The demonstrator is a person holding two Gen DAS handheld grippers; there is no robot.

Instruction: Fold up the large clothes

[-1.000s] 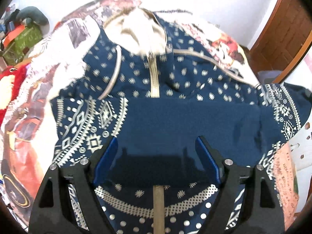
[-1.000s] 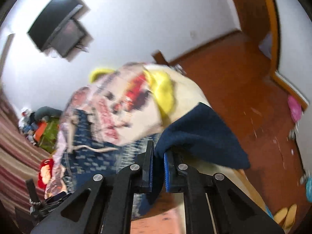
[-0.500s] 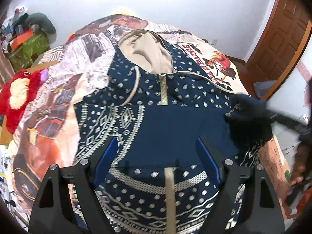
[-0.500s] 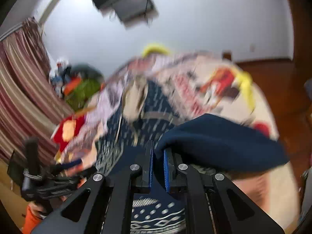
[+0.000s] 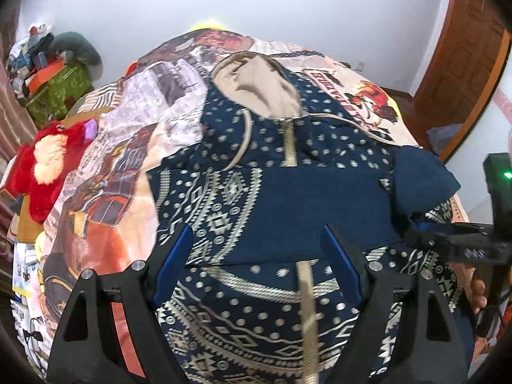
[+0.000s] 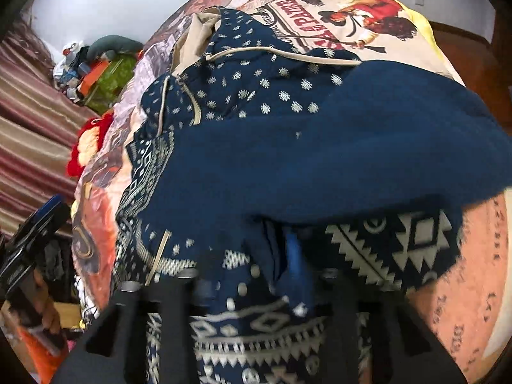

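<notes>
left gripper (image 5: 256,256) jaws wide over hoodie (image 5: 288,198) (right blurred).

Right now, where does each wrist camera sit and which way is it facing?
Left wrist: above the navy patterned zip hoodie, facing its beige-lined hood; open left gripper shows, right gripper at the right edge.
Right wrist: low at the hoodie's side, under its raised plain navy sleeve; own gripper blurred.
Shared: hoodie, printed bedspread.

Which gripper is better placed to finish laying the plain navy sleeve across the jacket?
Right. The right gripper is at the sleeve, and the cloth drapes over its fingers. The left gripper hangs open above the lower part of the jacket and holds nothing.
</notes>
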